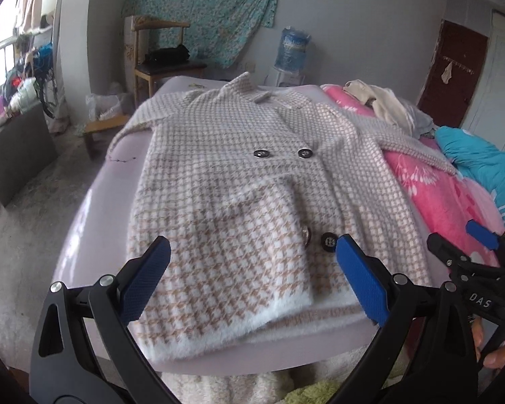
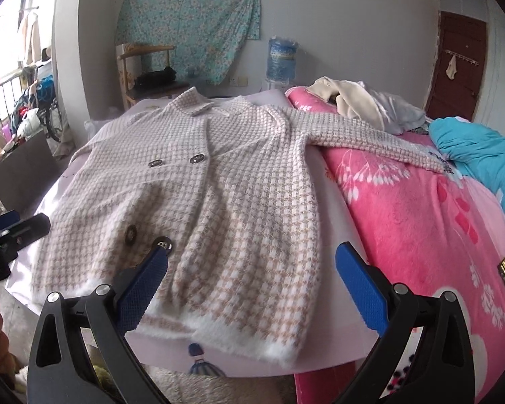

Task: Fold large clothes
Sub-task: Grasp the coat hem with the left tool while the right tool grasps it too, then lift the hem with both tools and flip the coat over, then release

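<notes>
A beige and white houndstooth coat (image 1: pixel 239 175) lies spread face up on the bed, collar far, white fuzzy hem near. It has dark buttons down the front. Its right sleeve (image 2: pixel 380 144) stretches out over the pink blanket. It also shows in the right wrist view (image 2: pixel 225 208). My left gripper (image 1: pixel 252 269) is open and empty, hovering above the hem's left part. My right gripper (image 2: pixel 252 276) is open and empty above the hem's right part. The right gripper also shows at the right edge of the left wrist view (image 1: pixel 481 252).
The coat rests on a pale lilac sheet (image 1: pixel 84 222). A pink floral blanket (image 2: pixel 421 222) covers the bed's right side, with a blue quilt (image 2: pixel 481 158) and a pile of pale clothes (image 2: pixel 363 104) beyond. A wooden chair (image 1: pixel 161 64) and water jug (image 1: pixel 291 50) stand behind.
</notes>
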Action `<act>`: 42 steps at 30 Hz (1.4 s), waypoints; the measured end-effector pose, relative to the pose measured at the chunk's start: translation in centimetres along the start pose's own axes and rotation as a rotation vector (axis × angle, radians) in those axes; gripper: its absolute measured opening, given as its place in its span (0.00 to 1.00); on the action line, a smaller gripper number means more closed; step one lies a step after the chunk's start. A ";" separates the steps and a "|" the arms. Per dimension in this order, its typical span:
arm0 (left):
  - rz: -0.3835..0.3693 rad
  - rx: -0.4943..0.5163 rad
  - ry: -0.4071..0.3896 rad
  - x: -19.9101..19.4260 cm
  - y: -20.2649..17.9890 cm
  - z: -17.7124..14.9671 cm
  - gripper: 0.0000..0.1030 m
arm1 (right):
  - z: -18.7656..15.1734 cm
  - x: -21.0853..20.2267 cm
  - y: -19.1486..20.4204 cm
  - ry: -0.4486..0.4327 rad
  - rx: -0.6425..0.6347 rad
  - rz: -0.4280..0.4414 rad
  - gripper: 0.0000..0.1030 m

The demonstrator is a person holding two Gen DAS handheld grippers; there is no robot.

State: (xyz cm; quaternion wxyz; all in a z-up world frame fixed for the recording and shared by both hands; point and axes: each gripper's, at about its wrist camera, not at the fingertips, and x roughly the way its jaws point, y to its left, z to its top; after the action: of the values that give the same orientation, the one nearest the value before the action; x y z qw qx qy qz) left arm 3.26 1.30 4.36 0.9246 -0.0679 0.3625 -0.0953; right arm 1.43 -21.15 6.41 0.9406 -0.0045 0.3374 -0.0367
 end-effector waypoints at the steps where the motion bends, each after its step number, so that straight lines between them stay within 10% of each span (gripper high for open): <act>1: -0.026 -0.018 0.014 0.5 0.1 0.2 0.92 | -0.1 0.3 -0.4 0.004 0.005 0.009 0.94; 7: -0.103 -0.111 0.116 3.6 1.8 -0.5 0.92 | -0.4 3.1 -4.2 0.084 0.067 0.034 0.94; 21: 0.175 -0.186 0.200 4.8 11.7 -3.2 0.91 | -3.1 9.4 -7.5 0.373 0.249 0.275 0.94; 27: 0.166 -0.223 0.230 5.4 12.6 -3.7 0.56 | -3.2 9.3 -8.1 0.372 0.280 0.290 0.91; 36: 0.175 -0.170 0.255 5.9 11.2 -4.2 0.33 | -4.1 9.2 -7.5 0.367 0.297 0.294 0.63; 42: 0.193 -0.139 0.232 5.7 10.3 -3.9 0.08 | -4.0 8.8 -7.3 0.352 0.250 0.198 0.20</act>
State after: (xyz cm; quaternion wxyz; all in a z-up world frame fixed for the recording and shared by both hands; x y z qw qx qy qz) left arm 6.02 9.78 -4.24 0.8745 -0.0852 0.4773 0.0120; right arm 5.21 -29.01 -2.04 0.8595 0.1516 0.4879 0.0142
